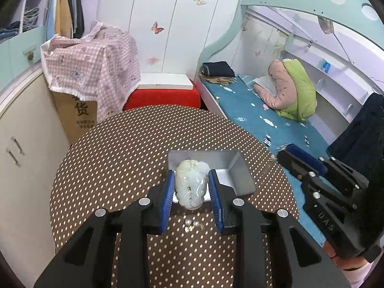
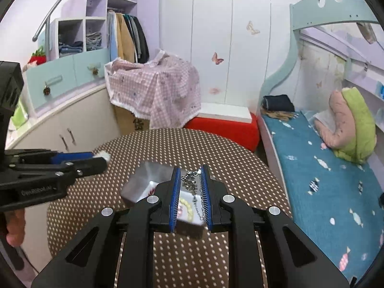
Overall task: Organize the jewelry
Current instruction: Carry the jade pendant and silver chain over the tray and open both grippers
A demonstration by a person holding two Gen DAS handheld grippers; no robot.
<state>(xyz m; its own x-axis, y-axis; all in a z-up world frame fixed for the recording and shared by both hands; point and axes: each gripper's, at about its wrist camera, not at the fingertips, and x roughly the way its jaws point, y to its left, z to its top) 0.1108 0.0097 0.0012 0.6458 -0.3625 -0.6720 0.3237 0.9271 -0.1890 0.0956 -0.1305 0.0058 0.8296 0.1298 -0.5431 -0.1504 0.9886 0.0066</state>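
Jade pendant (image 1: 190,184) btwn left gripper (image 1: 192,199) pads, above tray (image 1: 236,168)

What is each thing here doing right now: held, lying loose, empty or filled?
Left gripper: shut on the jade pendant.
Jade pendant: held above the table.
Right gripper: shut on the silver chain.
Silver chain: dangling between the fingers.
Metal tray: open, beads inside.
Table: small beads lying loose.

Large Chinese character "货" is printed in dark ink on the cardboard box (image 1: 74,117), just below the pink checked cloth (image 1: 93,64); smaller lines beneath it are unreadable. White letters "DAS" show on the right gripper (image 1: 291,154) body. Lettering on the left gripper (image 2: 100,159) is too blurred.
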